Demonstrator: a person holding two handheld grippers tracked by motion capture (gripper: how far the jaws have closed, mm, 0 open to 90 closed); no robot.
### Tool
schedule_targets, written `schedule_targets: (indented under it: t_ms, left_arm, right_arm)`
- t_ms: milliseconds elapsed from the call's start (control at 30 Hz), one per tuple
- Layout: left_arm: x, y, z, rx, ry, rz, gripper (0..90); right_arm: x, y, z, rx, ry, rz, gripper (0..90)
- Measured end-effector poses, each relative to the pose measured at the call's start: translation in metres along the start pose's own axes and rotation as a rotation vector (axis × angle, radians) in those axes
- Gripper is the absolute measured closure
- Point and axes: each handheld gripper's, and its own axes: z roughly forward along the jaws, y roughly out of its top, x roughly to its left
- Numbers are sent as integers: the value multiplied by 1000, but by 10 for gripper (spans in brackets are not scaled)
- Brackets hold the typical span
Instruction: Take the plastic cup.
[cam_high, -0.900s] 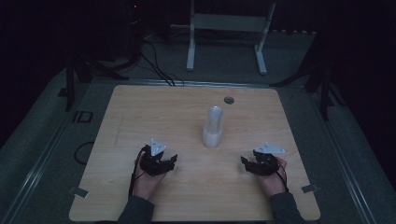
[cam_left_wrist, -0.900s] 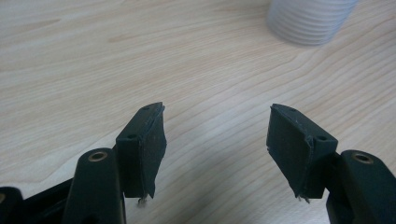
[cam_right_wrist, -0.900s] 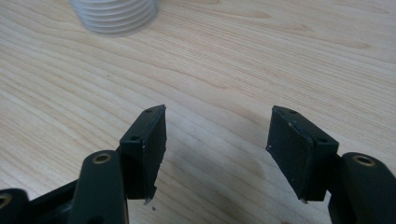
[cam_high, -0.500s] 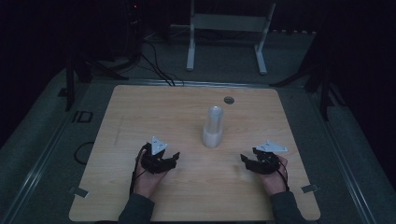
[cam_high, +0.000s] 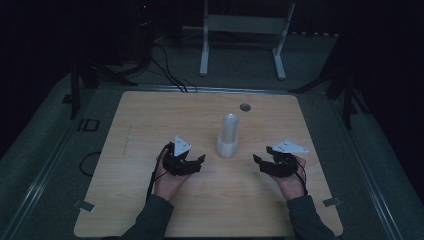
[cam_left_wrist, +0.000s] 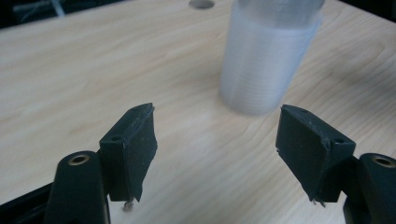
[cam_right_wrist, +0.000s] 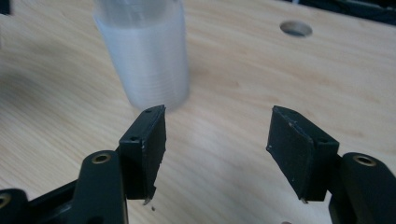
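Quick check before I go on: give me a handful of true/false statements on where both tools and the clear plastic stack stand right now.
1. The left tool is open, with nothing between its jaws. True.
2. The right tool is shut on the stack of clear cups. False: it is open and apart from the stack.
3. The stack of clear cups stands upright on the table, between the two tools. True.
4. The stack lies tipped over on its side. False: it stands upright.
5. A round hole sits in the tabletop beyond the stack. True.
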Motion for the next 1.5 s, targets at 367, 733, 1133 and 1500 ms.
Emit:
schedule_targets:
  t_ms: [367, 733, 1133, 1500]
  left_arm:
    - [-25, 23, 40, -23, -43, 57, 209]
    - [-34, 27, 77, -41, -21, 55, 158]
    - [-38, 30, 83, -88, -41, 39, 165]
    - [-36, 29, 87, -89, -48, 32, 212]
  right_arm:
    - [8, 29, 11, -60, 42, -8, 357]
    - [14, 52, 20, -85, 55, -36, 348]
    - [17, 64, 28, -99, 74, -39, 340]
    - [22, 72, 33, -109, 86, -58, 338]
